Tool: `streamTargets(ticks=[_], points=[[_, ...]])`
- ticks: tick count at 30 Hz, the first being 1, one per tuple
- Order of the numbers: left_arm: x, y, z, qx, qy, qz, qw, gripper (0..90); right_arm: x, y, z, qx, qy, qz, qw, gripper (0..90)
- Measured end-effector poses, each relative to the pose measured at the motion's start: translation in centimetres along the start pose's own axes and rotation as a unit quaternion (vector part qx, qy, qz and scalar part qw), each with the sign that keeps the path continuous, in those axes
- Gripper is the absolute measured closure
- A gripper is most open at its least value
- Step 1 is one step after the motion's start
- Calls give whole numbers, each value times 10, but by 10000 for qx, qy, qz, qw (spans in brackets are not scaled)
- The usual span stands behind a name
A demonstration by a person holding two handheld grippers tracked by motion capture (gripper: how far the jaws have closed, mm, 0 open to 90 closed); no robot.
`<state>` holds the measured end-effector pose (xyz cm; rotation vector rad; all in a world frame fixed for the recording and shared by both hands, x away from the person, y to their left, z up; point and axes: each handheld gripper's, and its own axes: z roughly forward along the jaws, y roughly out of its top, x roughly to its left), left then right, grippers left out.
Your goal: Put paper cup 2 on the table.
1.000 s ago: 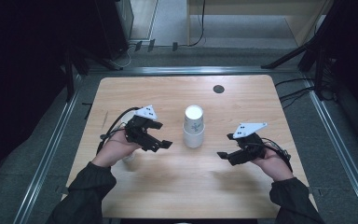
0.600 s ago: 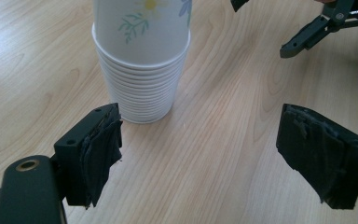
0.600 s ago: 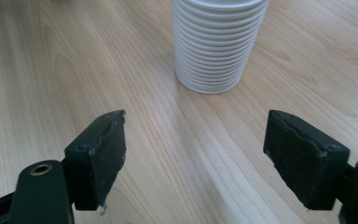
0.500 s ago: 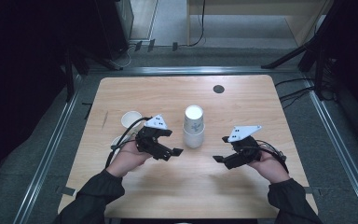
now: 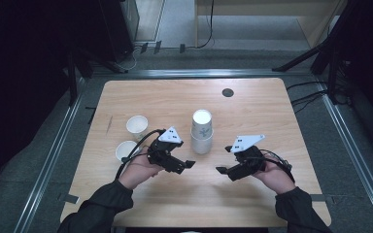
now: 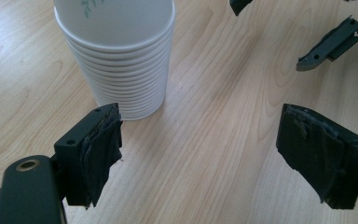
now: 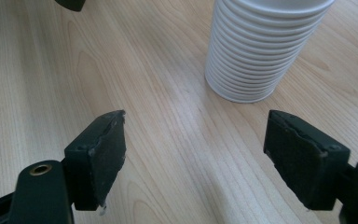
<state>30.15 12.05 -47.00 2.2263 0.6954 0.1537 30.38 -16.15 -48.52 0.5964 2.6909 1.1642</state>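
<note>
Table (image 5: 252, 194): wood, smooth. Cup stack (image 5: 202, 131) stands upright mid-table, between both grippers, touching neither; two single cups (image 5: 136, 127) lie left of it. Judged light, thin-walled paper, crushable, nested tight, so the top cup may drag others up. Best hold: pinch the top rim lightly, steady the lower rims. Left gripper (image 5: 188, 164) released, empty. Right gripper (image 5: 223, 159) released, empty.
</note>
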Motion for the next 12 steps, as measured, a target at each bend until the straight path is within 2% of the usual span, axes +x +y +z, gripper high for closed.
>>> streamTargets(ticks=[9,12], points=[[-1,-3,5,71,152,209,9996,141,-1,-1,1,63,-4,13,10000,213],[0,-6,10,115,141,142,9997,141,-1,-2,3,98,6,-17,10000,213]])
